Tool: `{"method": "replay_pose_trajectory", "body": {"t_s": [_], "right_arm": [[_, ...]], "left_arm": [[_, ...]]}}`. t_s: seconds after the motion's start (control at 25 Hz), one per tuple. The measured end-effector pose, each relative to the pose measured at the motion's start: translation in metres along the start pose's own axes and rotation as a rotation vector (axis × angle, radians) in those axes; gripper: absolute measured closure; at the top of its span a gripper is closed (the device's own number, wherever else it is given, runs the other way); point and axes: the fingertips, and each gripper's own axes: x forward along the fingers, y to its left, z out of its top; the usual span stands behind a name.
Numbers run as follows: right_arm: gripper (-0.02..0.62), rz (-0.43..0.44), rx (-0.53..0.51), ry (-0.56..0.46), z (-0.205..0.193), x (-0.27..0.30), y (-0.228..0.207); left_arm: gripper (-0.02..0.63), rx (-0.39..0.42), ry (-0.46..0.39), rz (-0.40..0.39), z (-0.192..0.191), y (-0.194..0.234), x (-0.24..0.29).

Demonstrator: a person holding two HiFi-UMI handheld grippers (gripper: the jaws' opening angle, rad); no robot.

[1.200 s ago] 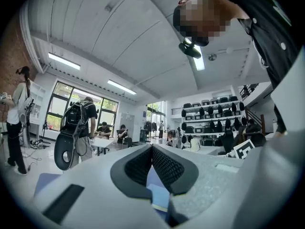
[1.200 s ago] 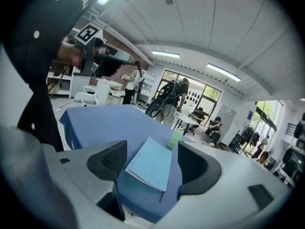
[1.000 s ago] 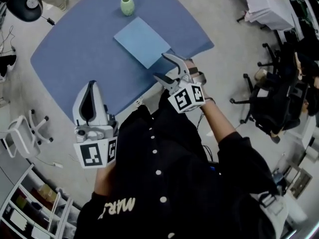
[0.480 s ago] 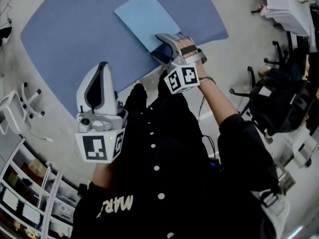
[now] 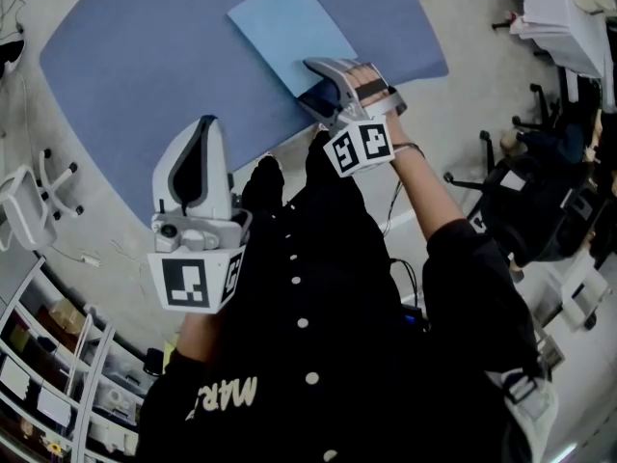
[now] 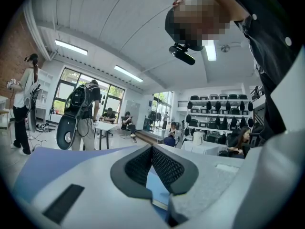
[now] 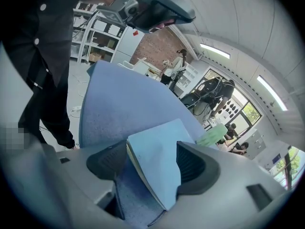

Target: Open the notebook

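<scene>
A light blue notebook lies shut on the round blue table. My right gripper is at the notebook's near corner, open, with one jaw on either side of it. In the right gripper view the notebook's corner sits in the gap of that gripper, and the page edges show along its left side. My left gripper is held up off the table near the person's chest, jaws together, holding nothing. In the left gripper view its pads meet, with a sliver of blue below them.
A green vase stands on the table beyond the notebook. Office chairs stand to the right, a white chair to the left, shelves at the lower left. Several people are across the room.
My right gripper has moved forward from the table's edge onto the notebook's near corner, jaws still apart. The left gripper has stayed raised and shut.
</scene>
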Motion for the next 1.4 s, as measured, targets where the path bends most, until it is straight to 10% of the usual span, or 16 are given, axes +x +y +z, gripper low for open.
{"method": "replay_pose_trajectory", "body": {"t_s": [0.24,0.68,1.4], "right_arm": [[0.29,0.039,0.018,-0.044,0.006,-0.002,0.0],[0.572,-0.045,0.042,-0.17,0.016,-0.029,-0.005],[0.578,-0.282,0.734,-0.26,-0.016,-0.098,-0.099]], "left_arm": [[0.603,-0.011,0.013,0.002,0.0,0.004,-0.005],[0.603,0.006,0.01,-0.008,0.002,-0.003,-0.001],[0.603,0.017,-0.046,-0.022,0.039,-0.038,0.031]]}}
